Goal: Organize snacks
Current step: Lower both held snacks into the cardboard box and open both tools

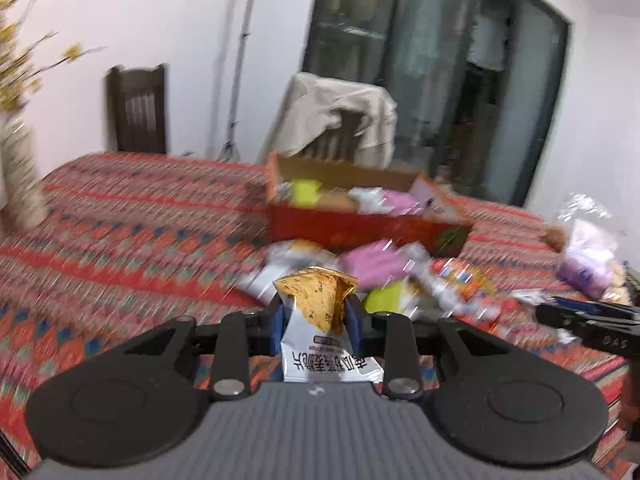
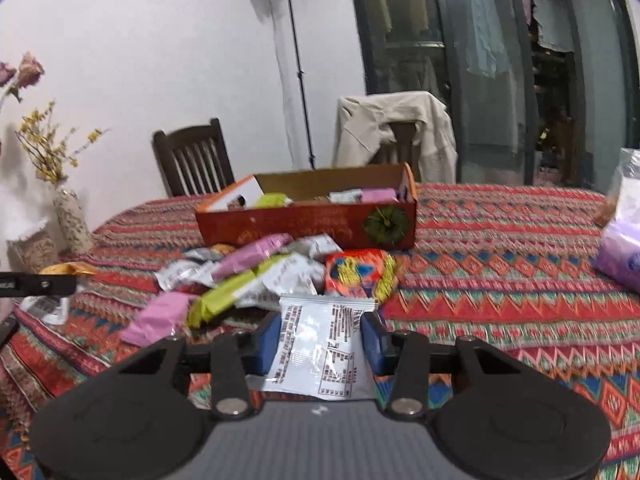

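left gripper (image 1: 315, 316): clamped tight on a white foil snack packet with a golden cracker printed on it (image 1: 318, 320); packet's up off the cloth

right gripper (image 2: 322, 338): pinching a silver-white foil sachet with black print (image 2: 320, 344) across its width; also held clear of the pile

pile: loose pink, lime-green and orange wrappers (image 2: 256, 276) heaped right in front of the box

target: long red cardboard box with an open top (image 2: 308, 224), already some packets inside

tip: honestly I'd carry both high enough to clear the box's front wall, get over a bare spot inside, then let go; foil's slippery so don't loosen early

table: red patterned woven tablecloth (image 2: 500, 264)
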{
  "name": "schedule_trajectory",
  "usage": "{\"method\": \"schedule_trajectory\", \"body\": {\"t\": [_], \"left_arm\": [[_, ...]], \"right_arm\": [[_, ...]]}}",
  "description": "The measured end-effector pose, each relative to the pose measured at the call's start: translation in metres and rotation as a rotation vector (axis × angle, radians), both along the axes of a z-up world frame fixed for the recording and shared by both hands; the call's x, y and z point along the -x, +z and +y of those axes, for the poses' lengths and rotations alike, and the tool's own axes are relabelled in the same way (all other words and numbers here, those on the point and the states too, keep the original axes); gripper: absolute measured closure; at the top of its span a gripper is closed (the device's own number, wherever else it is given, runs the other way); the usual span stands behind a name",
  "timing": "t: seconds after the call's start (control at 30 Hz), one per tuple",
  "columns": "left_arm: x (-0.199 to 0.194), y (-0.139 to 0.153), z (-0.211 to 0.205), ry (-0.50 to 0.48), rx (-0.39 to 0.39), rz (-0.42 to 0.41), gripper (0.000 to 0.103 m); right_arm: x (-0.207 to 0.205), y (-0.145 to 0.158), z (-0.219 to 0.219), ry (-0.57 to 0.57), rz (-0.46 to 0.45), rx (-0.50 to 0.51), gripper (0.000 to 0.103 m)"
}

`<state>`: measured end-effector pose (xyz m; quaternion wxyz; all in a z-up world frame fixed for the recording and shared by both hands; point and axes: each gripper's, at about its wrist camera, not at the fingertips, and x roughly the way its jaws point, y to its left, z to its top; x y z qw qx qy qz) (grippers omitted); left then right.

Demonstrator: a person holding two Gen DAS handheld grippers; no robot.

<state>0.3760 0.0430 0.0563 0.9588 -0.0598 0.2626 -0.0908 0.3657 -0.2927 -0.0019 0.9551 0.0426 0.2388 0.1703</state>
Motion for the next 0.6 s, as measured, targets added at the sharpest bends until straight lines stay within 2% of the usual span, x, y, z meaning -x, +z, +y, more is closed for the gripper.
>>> {"method": "schedule_trajectory", "body": {"t": [0.13,0.2,0.27,0.37,0.5,0.6], "left_arm": [[-0.065,0.035,-0.017,-0.075,0.000,-0.039,0.072],[-0.106,0.049,-0.025,-0.098,0.000,-0.040,0.072],[-0.150,0.057,-0.033,-0.110,0.011,-0.019,0.072],[-0.213,0.059,-0.045,-0.104,0.004,0.006,0.072],[-0.292,0.044,-0.060,-0.081,-0.028,0.041,0.072],[-0.346,0.030,-0.061,-0.048,-0.025,0.081,0.072]], "right_arm": [[-0.040,0.038,0.001,0.072,-0.055,-0.024,0.060],[-0.076,0.059,0.006,0.099,-0.071,-0.023,0.060],[-0.126,0.078,0.015,0.114,-0.056,-0.032,0.060],[-0.208,0.091,0.028,0.144,0.024,-0.064,0.060],[-0.307,0.081,0.058,0.141,0.133,-0.019,0.060],[-0.377,0.054,0.086,0.104,0.233,0.023,0.060]]}}
